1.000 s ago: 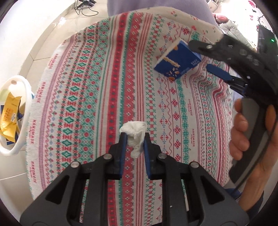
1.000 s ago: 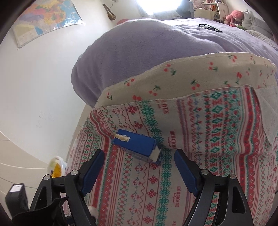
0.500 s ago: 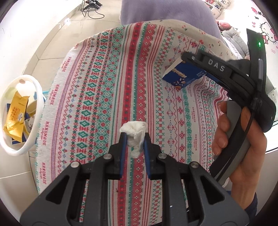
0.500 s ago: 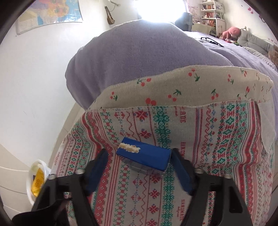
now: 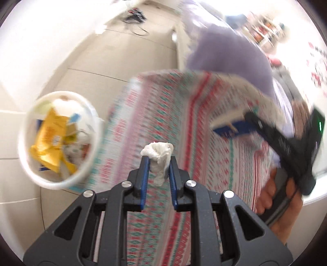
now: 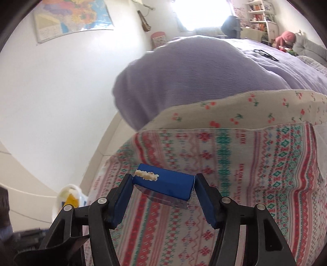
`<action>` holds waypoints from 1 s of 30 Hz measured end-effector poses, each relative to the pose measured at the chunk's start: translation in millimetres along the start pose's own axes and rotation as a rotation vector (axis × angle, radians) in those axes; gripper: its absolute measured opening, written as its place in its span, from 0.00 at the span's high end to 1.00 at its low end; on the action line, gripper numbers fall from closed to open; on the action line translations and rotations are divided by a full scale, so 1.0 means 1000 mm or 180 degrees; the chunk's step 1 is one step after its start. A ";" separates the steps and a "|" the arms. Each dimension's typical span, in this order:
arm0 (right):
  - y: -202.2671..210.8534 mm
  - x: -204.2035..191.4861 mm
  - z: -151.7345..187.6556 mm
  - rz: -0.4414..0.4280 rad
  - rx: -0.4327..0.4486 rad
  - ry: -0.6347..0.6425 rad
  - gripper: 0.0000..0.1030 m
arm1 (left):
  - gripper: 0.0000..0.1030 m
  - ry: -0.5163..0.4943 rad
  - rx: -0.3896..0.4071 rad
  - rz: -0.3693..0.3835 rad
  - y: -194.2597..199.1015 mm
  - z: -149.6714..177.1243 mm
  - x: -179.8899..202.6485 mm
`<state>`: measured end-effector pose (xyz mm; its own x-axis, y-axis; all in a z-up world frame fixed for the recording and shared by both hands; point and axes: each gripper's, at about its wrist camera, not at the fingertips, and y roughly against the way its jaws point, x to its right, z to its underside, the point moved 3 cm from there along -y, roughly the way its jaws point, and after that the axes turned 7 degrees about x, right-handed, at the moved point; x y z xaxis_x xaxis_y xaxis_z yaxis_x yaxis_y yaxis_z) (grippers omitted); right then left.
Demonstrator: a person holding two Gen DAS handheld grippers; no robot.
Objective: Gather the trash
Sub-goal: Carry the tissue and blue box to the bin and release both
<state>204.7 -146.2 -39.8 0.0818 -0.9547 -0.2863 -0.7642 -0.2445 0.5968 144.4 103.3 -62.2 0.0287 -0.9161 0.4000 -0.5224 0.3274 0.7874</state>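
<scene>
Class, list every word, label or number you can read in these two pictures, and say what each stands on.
Nothing reads clearly.
Red printed word on the tablecloth: too blurred to read.
Wall map: lettering too small.
Yellow packet: print blurred.
Blue carton: no lettering on the faces shown.

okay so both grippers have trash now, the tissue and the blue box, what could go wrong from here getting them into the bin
1. The left gripper pinches only the lower part of the crumpled tissue; the fast, blurred swing could shake it loose short of the white bin.
2. The right gripper grips the blue box only by its ends, so it may pivot or slip.
3. The bin already looks full; new pieces might spill out.
</scene>
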 end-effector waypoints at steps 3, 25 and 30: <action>0.003 -0.021 0.003 -0.0122 0.0005 0.0077 0.39 | 0.80 0.0260 0.0110 -0.0058 0.014 -0.011 -0.034; -0.005 -0.157 0.044 -0.0917 -0.0209 0.0426 0.39 | 0.72 0.0736 -0.0015 -0.0246 0.001 -0.014 -0.114; -0.012 -0.174 0.049 -0.0964 -0.0241 0.0476 0.39 | 0.51 0.0778 0.0078 -0.0196 0.010 -0.016 -0.118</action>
<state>168.3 30.9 -34.1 0.3948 -0.8498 -0.3491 -0.6417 -0.5270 0.5573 148.8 218.6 -94.0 0.2646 -0.8500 0.4556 -0.5338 0.2643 0.8032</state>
